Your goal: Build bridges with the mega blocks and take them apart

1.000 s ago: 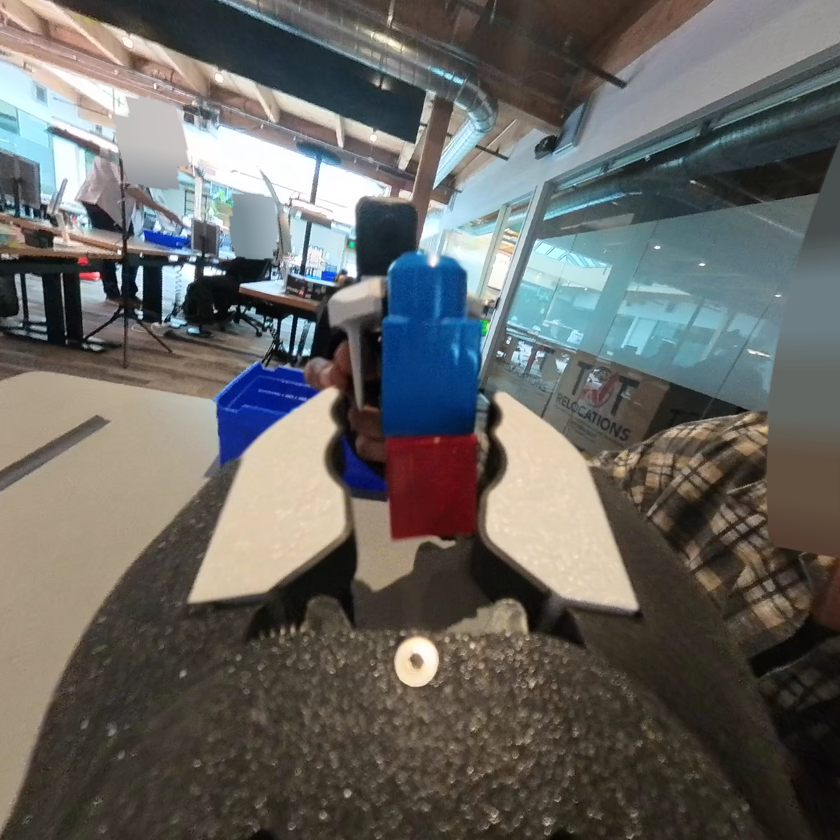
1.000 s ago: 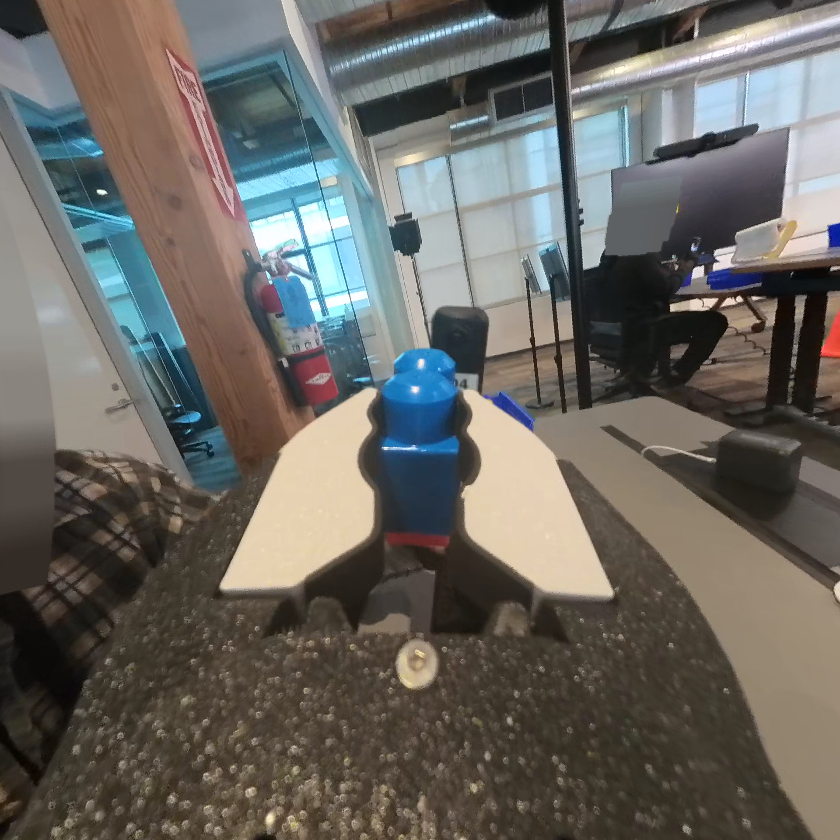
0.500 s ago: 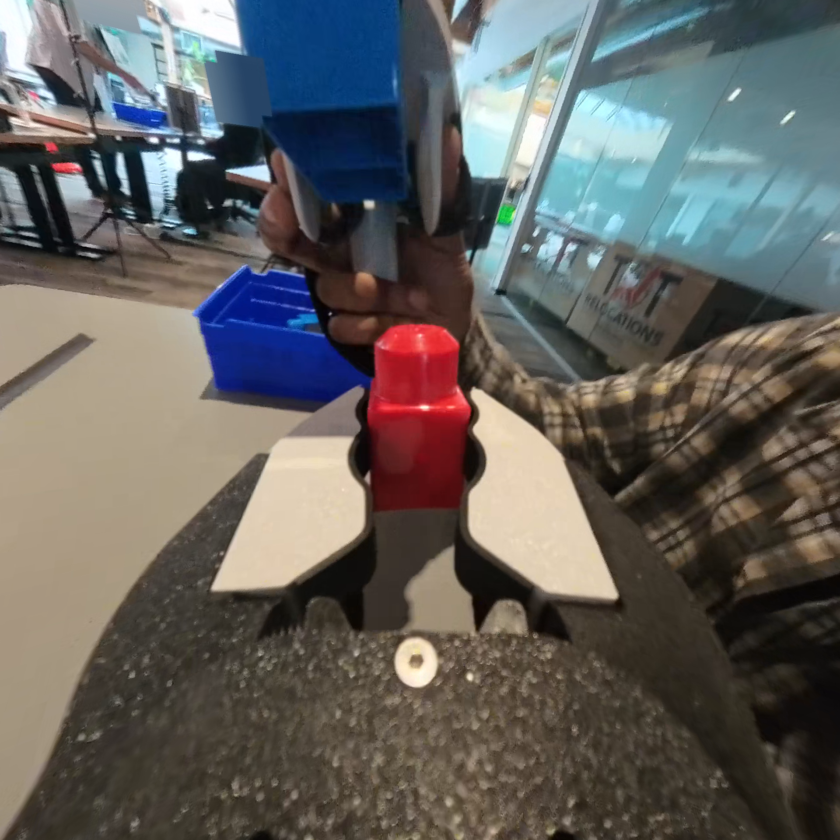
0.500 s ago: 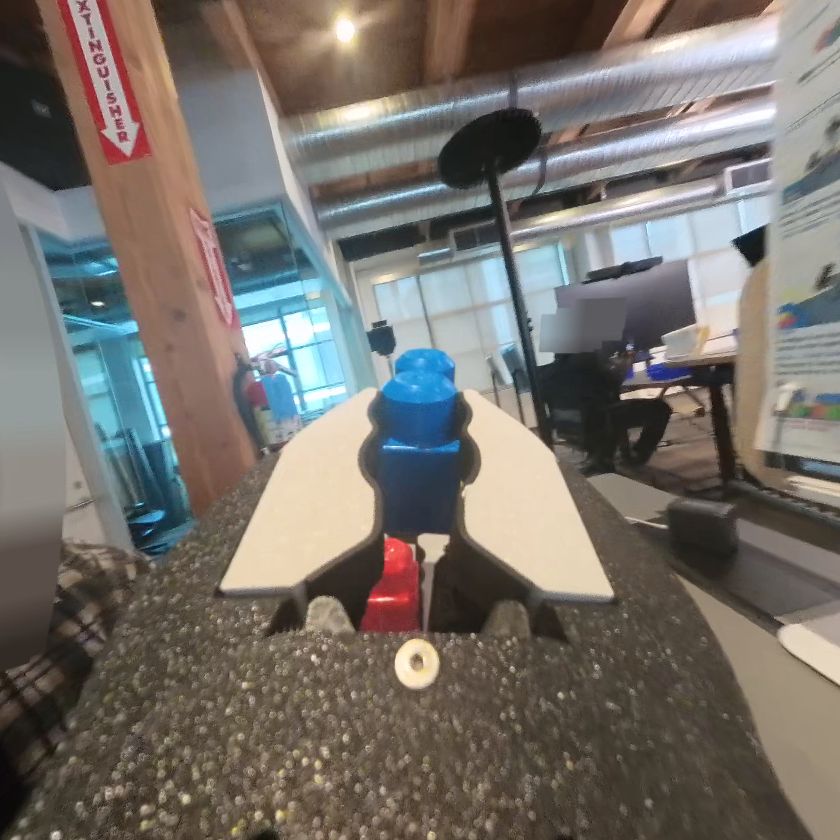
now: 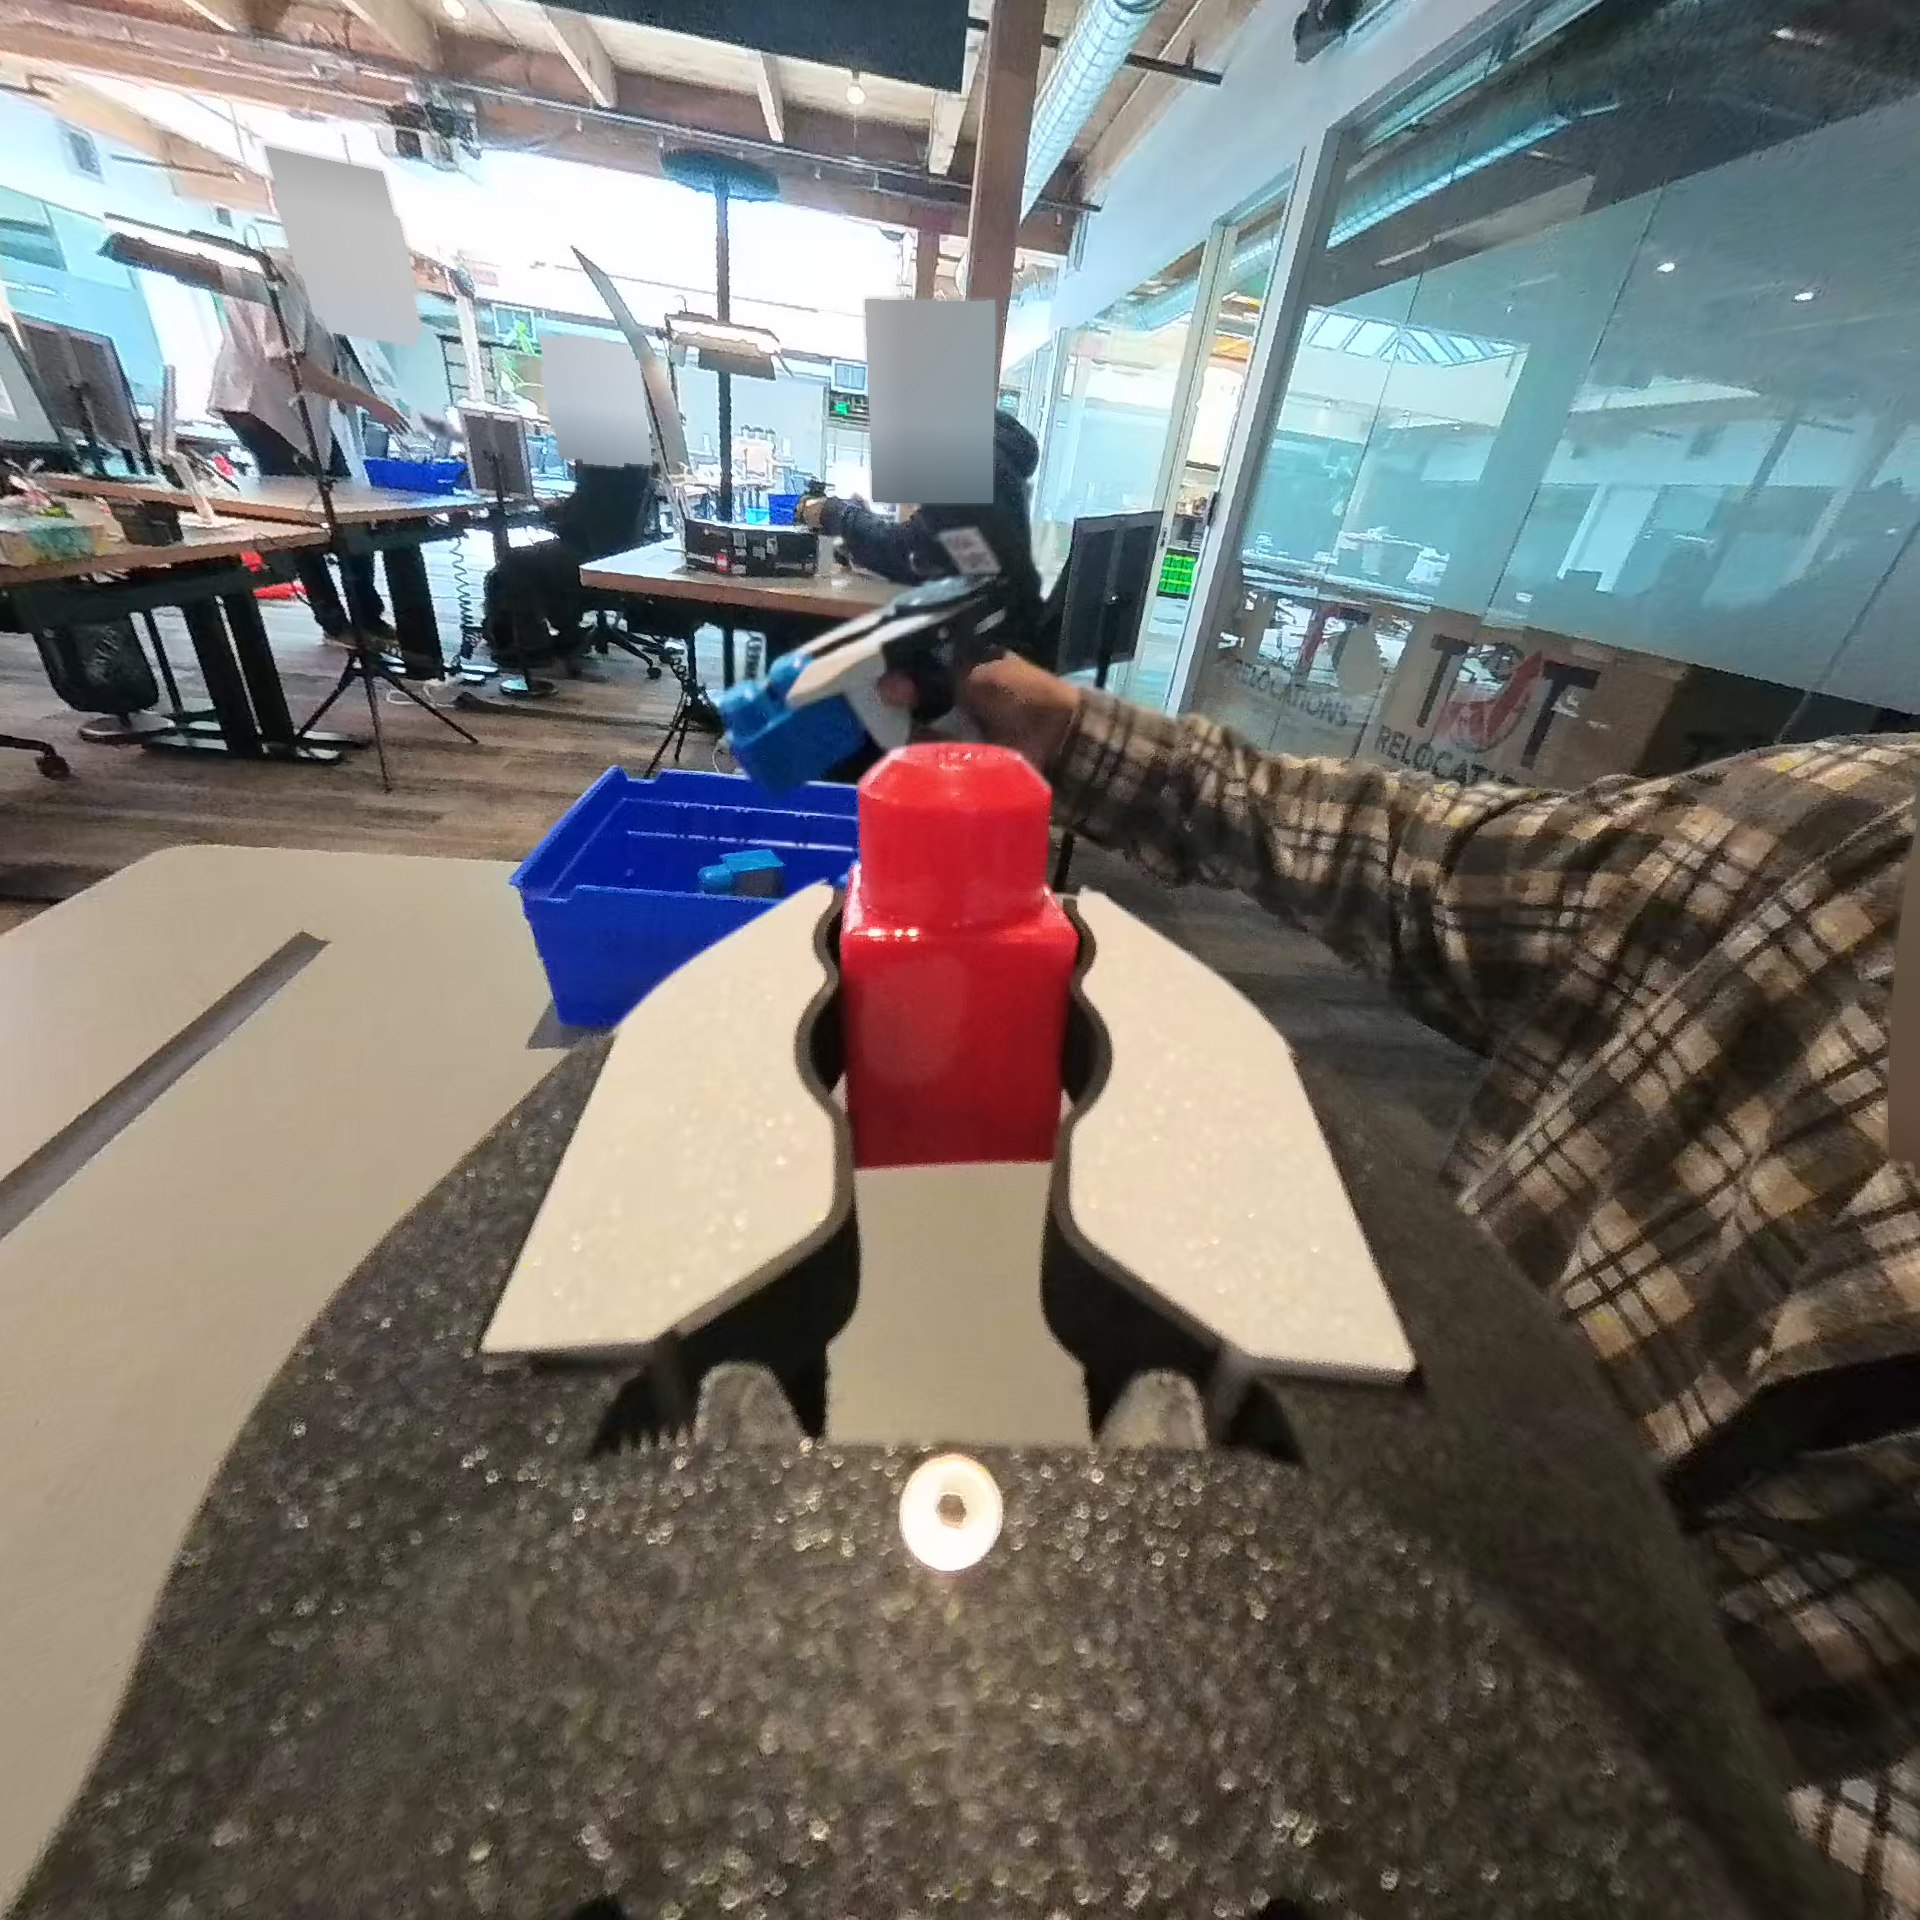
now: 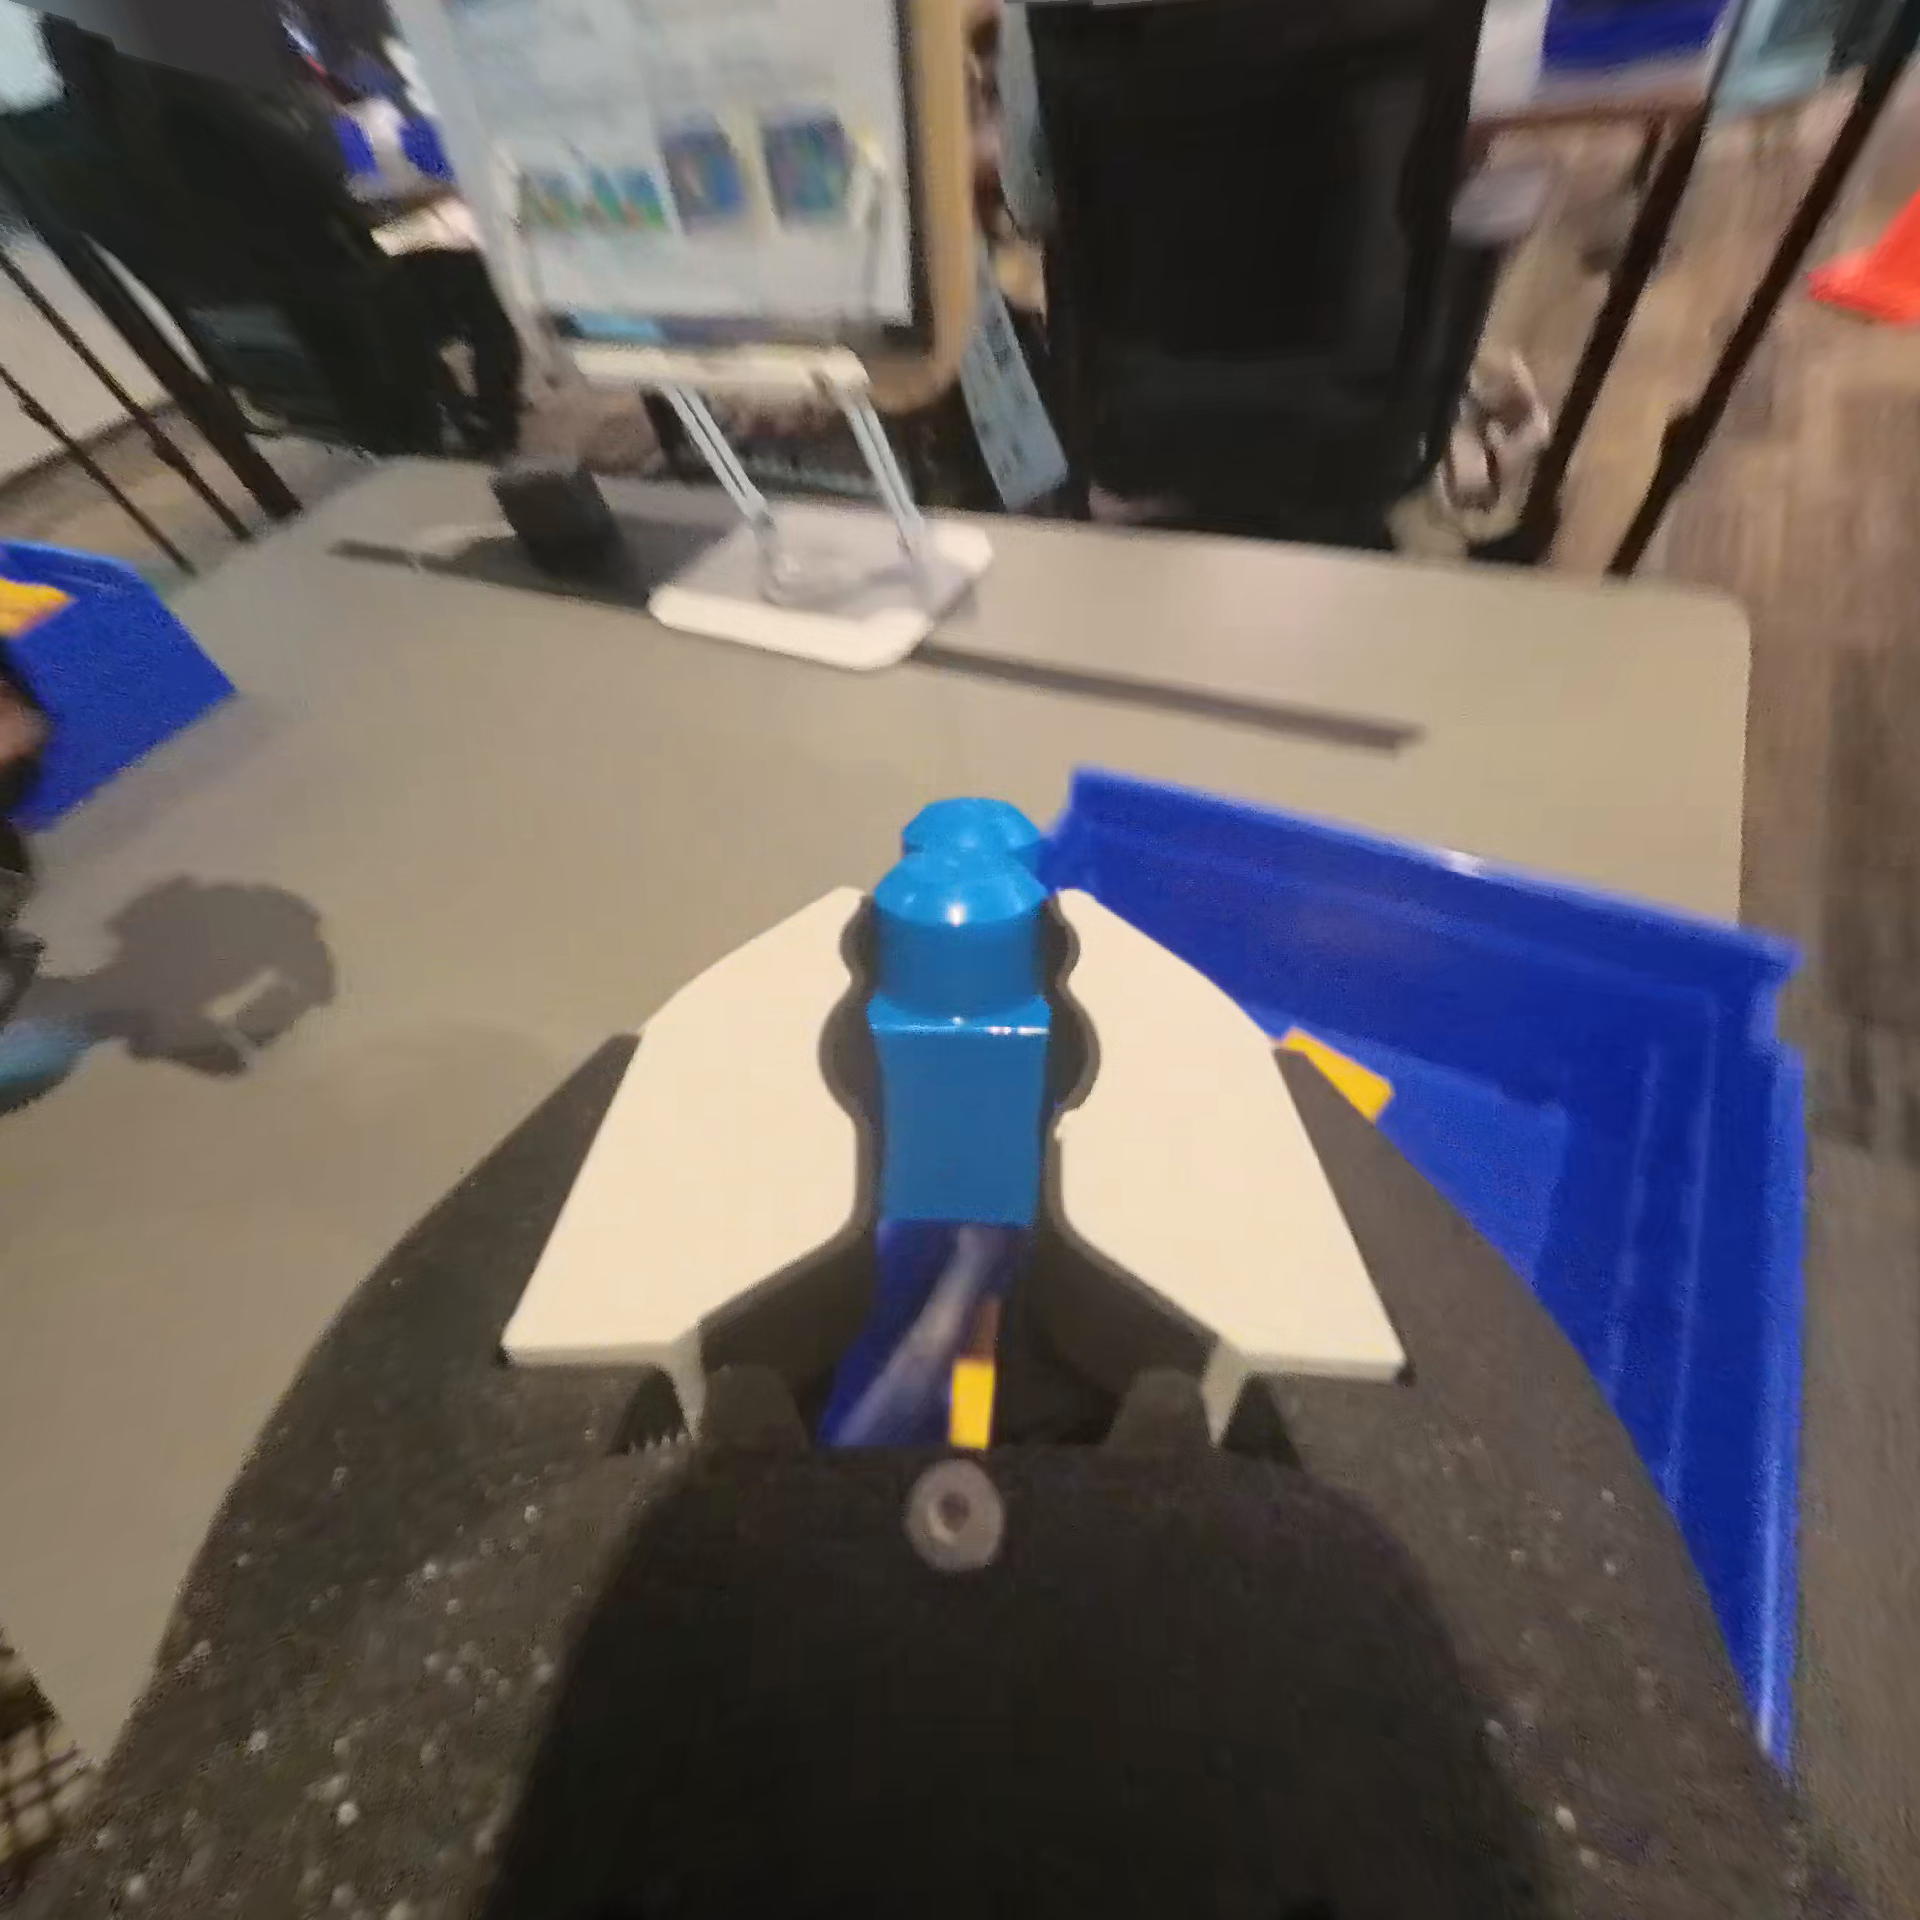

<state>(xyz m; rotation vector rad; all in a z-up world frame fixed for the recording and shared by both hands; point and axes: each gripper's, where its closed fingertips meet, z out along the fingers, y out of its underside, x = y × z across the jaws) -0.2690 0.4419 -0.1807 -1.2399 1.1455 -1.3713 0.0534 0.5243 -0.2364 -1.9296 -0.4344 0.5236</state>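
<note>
Left gripper (image 5: 954,1023): fingers pinch a red one-stud plastic block (image 5: 951,997), held stud-up above the grey table (image 5: 208,1122).
Right gripper (image 6: 956,1049): fingers clamp a blue two-stud plastic block (image 6: 958,1081), held over the open blue plastic bin (image 6: 1507,1039) at the table's edge.
Bin contents: one blue block (image 5: 743,871), something yellow (image 6: 1340,1081).

An open-plan office: rows of desks (image 5: 239,540) with monitors (image 5: 73,400), glass-walled rooms (image 5: 1558,468), exposed ceiling ducts (image 5: 1081,83).
</note>
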